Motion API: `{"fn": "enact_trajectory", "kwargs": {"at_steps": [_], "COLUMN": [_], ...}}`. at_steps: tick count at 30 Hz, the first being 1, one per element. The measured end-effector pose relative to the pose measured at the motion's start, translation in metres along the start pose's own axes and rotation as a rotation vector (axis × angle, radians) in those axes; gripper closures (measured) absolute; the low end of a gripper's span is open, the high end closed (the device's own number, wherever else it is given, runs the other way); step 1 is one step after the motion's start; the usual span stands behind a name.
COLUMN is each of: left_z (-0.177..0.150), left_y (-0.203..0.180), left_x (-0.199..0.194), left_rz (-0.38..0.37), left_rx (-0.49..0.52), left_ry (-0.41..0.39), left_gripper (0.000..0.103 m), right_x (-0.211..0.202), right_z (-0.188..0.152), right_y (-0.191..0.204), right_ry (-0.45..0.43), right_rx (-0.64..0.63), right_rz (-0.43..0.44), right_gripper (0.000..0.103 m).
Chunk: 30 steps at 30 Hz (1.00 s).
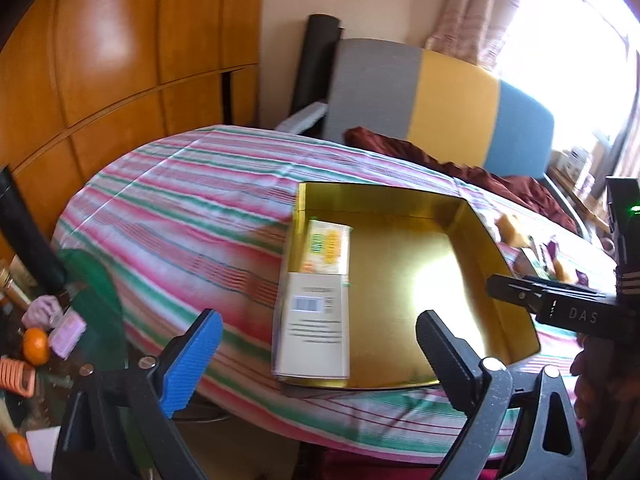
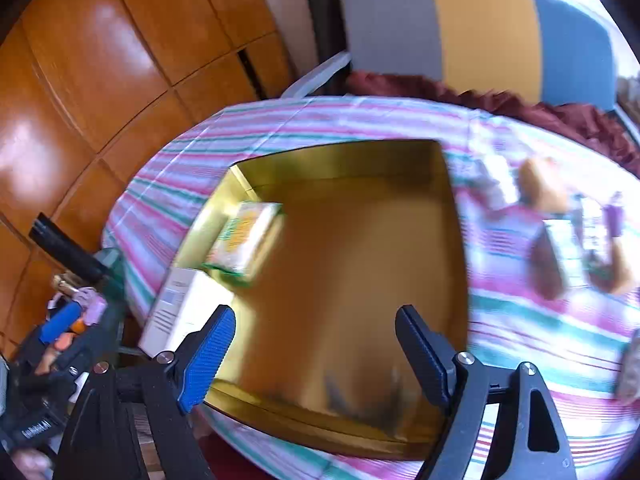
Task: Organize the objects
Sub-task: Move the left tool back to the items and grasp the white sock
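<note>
A shallow gold tray (image 1: 400,208) (image 2: 340,160) lies on the striped tablecloth (image 1: 180,208). Along its left wall lies a long carton (image 1: 316,320) (image 2: 244,240), white with a barcode at the near end and yellow-green print at the far end. My left gripper (image 1: 320,314) hovers open above the tray's near edge, touching nothing. My right gripper (image 2: 315,308) is open too, over the tray's bare gold floor, and holds nothing. Its black body (image 1: 568,308) juts in from the right in the left wrist view. Blurred yellow packets (image 1: 510,226) (image 2: 544,192) lie on the cloth right of the tray.
Wooden cabinet doors (image 1: 120,60) stand at the left. A grey, yellow and blue chair back (image 1: 452,92) with a dark red cloth (image 1: 440,160) is behind the table. Lower left, a green glass surface (image 1: 96,280) carries an orange (image 1: 35,344) and pink items (image 1: 68,332).
</note>
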<state>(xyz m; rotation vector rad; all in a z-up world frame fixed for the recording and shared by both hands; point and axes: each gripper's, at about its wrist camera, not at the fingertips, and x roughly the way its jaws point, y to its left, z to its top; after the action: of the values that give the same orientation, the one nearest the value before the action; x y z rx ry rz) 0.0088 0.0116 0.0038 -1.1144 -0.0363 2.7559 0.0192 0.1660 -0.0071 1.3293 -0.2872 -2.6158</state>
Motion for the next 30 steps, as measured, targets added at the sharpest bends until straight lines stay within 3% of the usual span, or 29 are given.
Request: {"fn": "enact_trajectory", "kwargs": {"at_steps": [16,26,30], "left_z": [0.002,-0.002,0.001], "left_y": [-0.089,-0.129,-0.148], "left_x": [0.010,0.023,0.024], "left_rz": [-0.166,-0.345,-0.433], "left_rx": [0.188,0.208,0.211], "left_ry": [0.041,0.156,0.182], "left_gripper": [0.001,0.001,0.000], "right_x": [-0.086,-0.156,-0.163], "right_z": [-0.013,-0.039,-0.068], "right_y": [-0.159,-0.288,-0.332], "right_ry": [-0.111,-0.243,-0.279], "right_rx": [0.212,0.531,0.712], "right_rz": [-0.269,-0.442,-0.441], "right_gripper": [0.019,0.019,0.018]}}
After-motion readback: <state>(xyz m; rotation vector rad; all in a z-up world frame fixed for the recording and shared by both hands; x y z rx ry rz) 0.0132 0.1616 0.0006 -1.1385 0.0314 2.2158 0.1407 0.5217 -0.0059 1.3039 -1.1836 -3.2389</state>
